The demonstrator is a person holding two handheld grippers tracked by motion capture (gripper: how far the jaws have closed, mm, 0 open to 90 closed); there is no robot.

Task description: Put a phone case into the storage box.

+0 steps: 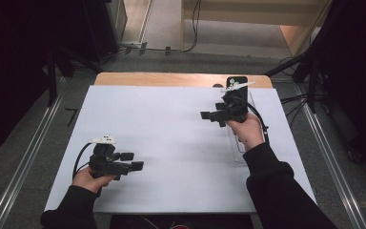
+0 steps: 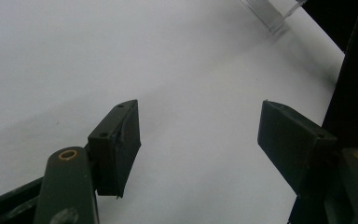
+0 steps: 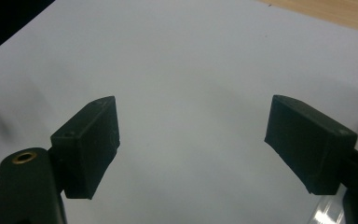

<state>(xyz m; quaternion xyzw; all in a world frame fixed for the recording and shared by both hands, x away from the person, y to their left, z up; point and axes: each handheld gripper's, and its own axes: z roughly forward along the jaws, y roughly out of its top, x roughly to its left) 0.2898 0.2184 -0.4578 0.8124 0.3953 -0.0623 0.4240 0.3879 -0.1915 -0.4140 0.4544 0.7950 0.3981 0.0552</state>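
Between both sets of jaws: nothing, just white sheet (image 1: 171,143). Right gripper (image 3: 191,140) spread and empty, hovering beside the clear tray (image 1: 240,148) at the sheet's right edge, likely lining up on it. Left gripper (image 2: 200,140) parted, empty, parked near-left, well apart. Dark phone (image 1: 237,82) past the tray's far end.

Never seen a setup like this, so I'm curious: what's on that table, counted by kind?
Handheld grippers: 2, the left gripper and the right gripper, both open, holding nothing
Clear plastic tray: 1
Dark phone-like object: 1
White sheet: 1
Total: 5
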